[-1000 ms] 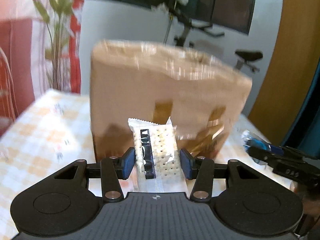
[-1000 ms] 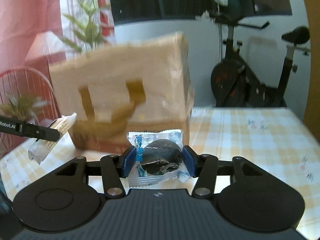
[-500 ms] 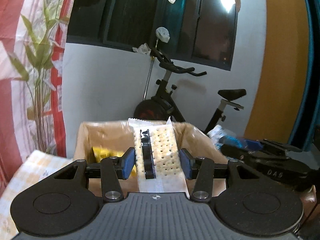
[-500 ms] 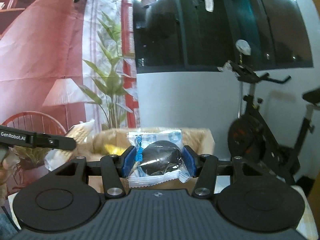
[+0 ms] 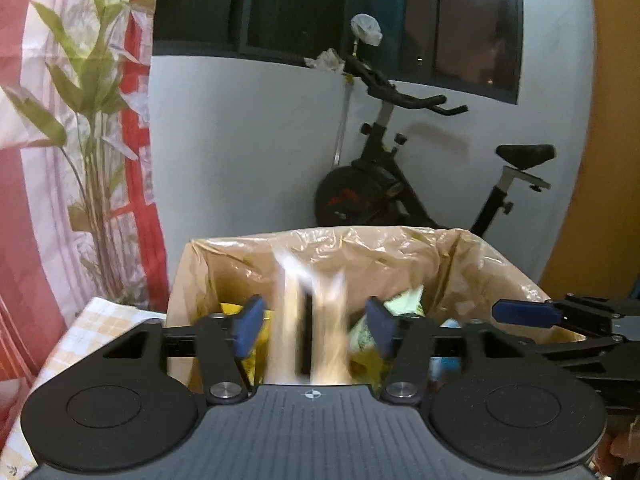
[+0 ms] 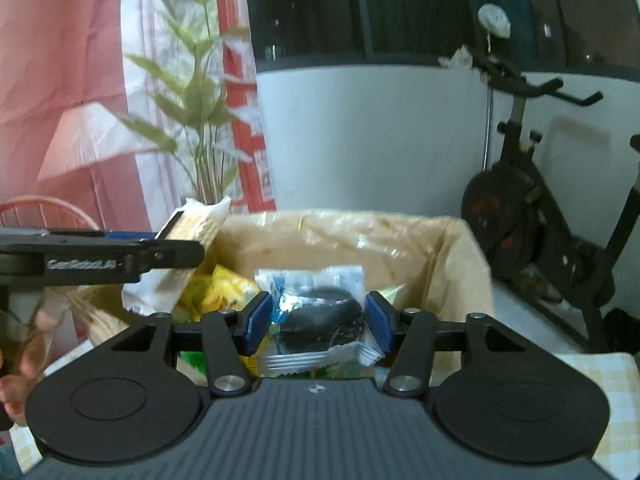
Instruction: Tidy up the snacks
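Both tools are held above the open mouth of a brown bag [image 5: 360, 256] standing on a checked surface [image 5: 92, 328]. The left tool [image 5: 312, 326] has its jaws opening; the cracker packet [image 5: 310, 332] sits between the blue pads, blurred, with clear gaps on either side, so the pads no longer press it. From the right wrist view the same packet shows tilted over the bag's left rim. The right tool [image 6: 318, 322] stands about half open, its pads closed against the sides of a clear-wrapped dark round snack [image 6: 320, 320], held over the bag. Yellow and green packets [image 6: 224, 288] lie inside. An exercise bike [image 5: 400, 184] stands behind, by the wall.
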Motion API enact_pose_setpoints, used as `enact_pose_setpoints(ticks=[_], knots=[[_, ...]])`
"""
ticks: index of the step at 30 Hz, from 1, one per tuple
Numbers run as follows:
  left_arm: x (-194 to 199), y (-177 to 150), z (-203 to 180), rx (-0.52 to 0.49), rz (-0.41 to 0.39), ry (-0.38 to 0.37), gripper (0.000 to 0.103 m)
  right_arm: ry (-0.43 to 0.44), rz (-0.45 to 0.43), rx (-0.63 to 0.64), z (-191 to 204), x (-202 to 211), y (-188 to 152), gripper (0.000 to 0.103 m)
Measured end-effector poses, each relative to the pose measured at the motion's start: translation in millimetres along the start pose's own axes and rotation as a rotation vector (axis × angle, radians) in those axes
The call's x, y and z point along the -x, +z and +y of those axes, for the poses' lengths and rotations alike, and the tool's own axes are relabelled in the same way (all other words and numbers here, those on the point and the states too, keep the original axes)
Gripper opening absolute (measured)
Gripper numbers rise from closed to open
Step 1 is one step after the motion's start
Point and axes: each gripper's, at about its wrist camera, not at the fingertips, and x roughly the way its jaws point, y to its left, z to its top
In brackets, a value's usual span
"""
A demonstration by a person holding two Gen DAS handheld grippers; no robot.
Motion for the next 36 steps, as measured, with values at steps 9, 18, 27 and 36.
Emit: enact_pose_setpoints(ticks=[9, 18, 27, 36], knots=[[49.6, 5.5, 22.6, 0.046, -0.033, 0.009, 0.090, -0.053, -0.013, -0.028, 9.2, 26.7, 5.1, 0.089], [116.4, 4.6, 13.4, -0.014, -0.076, 0.069, 0.093, -0.088, -0.109, -0.067, 32.7, 88.8, 15.8, 0.102], [192.8, -6.8, -6.1, -0.057, -0.137, 0.109, 0.097, -0.118, -0.164, -0.052, 74.2, 151.5, 6.9, 0.103], [259.9, -17.1, -23.2, -0.060, -0.195, 0.193, 0.098, -0.147, -0.205, -0.035, 111.0, 209.6, -5.0, 0.103]])
